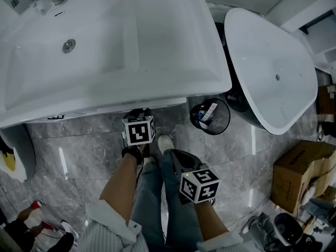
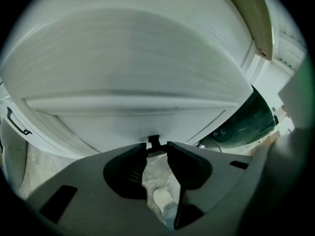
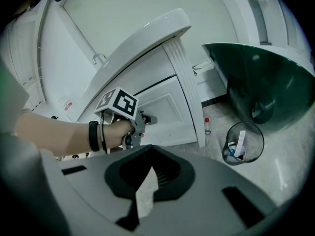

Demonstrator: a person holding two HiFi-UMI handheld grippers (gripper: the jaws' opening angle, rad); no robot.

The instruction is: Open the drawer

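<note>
A white vanity with a basin (image 1: 105,41) stands ahead, and its drawer front (image 3: 167,112) sits under the basin's rim. My left gripper (image 1: 139,121) reaches in under that rim, its marker cube just below the edge. In the left gripper view the small dark drawer handle (image 2: 153,141) sits between the jaw tips of the left gripper (image 2: 157,149), which close on its sides. The right gripper view shows the left gripper (image 3: 140,119) at the drawer handle (image 3: 151,118). My right gripper (image 1: 177,156) hangs back over the person's legs; the right gripper (image 3: 150,170) is shut on nothing.
A wire wastebasket (image 1: 210,117) with litter stands on the grey marble floor right of the vanity, a small bottle (image 3: 207,126) beside the vanity's corner. A freestanding bathtub (image 1: 268,67) fills the right. A cardboard box (image 1: 302,175) lies at lower right. The person's shoe (image 1: 164,143) is below the drawer.
</note>
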